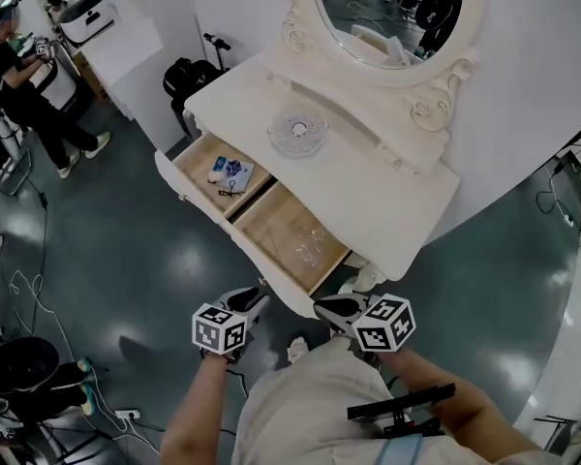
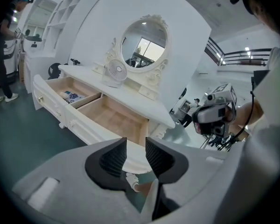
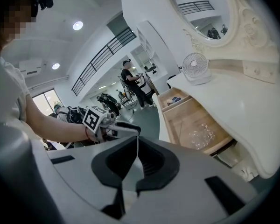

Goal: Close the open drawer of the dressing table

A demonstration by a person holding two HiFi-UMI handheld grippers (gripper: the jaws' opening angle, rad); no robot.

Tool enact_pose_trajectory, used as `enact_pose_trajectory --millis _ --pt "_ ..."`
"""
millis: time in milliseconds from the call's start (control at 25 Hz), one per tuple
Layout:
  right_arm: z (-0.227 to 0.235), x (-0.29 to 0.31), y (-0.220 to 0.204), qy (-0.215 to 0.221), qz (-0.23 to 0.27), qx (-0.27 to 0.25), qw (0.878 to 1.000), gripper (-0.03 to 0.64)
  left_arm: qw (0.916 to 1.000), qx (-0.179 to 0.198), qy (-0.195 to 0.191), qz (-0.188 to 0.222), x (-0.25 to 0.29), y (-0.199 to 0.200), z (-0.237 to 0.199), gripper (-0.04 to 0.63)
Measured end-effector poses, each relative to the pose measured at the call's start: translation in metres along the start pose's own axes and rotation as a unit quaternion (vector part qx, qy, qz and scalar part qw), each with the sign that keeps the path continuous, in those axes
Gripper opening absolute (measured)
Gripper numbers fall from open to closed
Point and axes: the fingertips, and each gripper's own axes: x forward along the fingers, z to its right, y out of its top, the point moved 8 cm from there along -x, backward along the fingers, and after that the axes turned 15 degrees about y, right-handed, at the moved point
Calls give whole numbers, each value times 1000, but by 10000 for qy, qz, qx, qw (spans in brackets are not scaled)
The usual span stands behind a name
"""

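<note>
The left tongs [image 2: 136,141] stand open and empty, while the right tongs [image 3: 137,140] are closed on nothing. Both hover just before the counter's [image 1: 387,201] nearer open drawer [image 1: 271,226].

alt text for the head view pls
A white dressing table with an oval mirror stands with its wide drawer pulled open, seen from above. A person holds the left tongs and right tongs near the drawer front; a small fan sits on top.
</note>
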Motion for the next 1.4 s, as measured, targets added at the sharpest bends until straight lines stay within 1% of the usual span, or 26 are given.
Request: enact_pose_trajectory --millis 200,280,400,640,720,1200,1400 --pt "0 -3 -2 -37 114 51 9999 18 9996 218 98 -132 16 -6 -6 115" --pt "1 -4 -4 -51 152 72 9998 18 9992 299 168 -197 22 -10 -10 133" --pt "3 -4 -6 -85 182 75 9998 18 9982 430 205 -351 30 -14 -16 138" --pt "11 1 -8 -121 260 203 9994 18 9929 942 448 -563 54 -24 -26 140" --pt "11 2 -9 -127 295 248 9992 18 9912 1051 497 -638 59 -28 -29 140" --pt "19 -3 -8 -228 323 403 9984 18 9848 1295 597 -995 86 -45 -41 144" --pt "22 0 -5 -213 292 429 9984 18 9806 1491 592 -1130 95 -44 -47 146"
